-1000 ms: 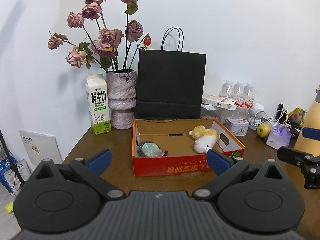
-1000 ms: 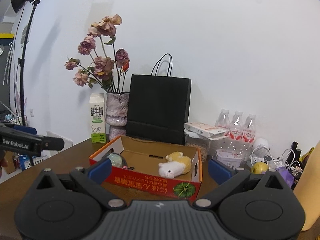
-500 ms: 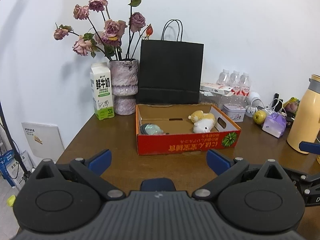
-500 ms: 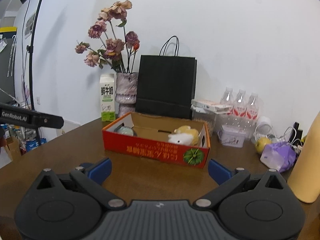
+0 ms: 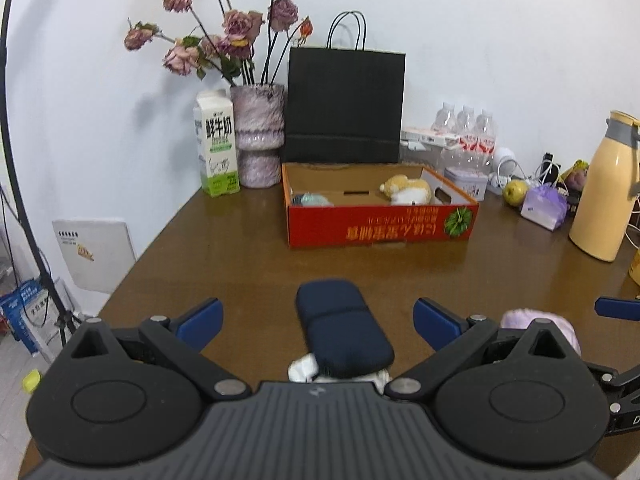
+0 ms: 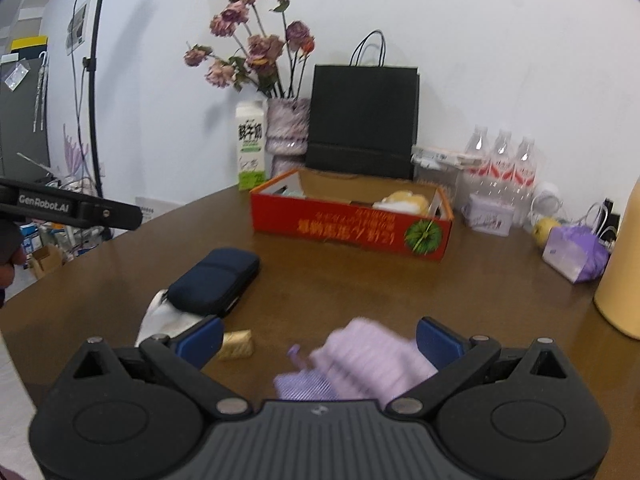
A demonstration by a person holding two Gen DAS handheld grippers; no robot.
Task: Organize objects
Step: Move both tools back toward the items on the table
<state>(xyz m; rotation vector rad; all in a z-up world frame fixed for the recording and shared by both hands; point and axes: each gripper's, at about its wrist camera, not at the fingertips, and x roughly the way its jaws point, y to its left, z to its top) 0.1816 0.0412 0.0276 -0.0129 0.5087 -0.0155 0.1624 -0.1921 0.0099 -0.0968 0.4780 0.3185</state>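
Tongs, left (image 5: 318,322) and right (image 6: 320,340), spread apart above pouch (image 5: 342,326) and purple cloth (image 6: 360,364) on near worktop (image 6: 360,284).

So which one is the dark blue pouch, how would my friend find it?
Start at the red cardboard box in the middle of the brown table. Come toward the near edge: the dark blue pouch lies flat there, partly on a white cloth. It is the only dark, zippered thing.

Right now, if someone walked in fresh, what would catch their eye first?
Probably the red cardboard box mid-table, with a stuffed toy inside, and behind it the black paper bag beside a vase of dried roses. Nearer, a navy pouch lies between the open left gripper's fingers, and a lilac cloth lies by the right gripper.
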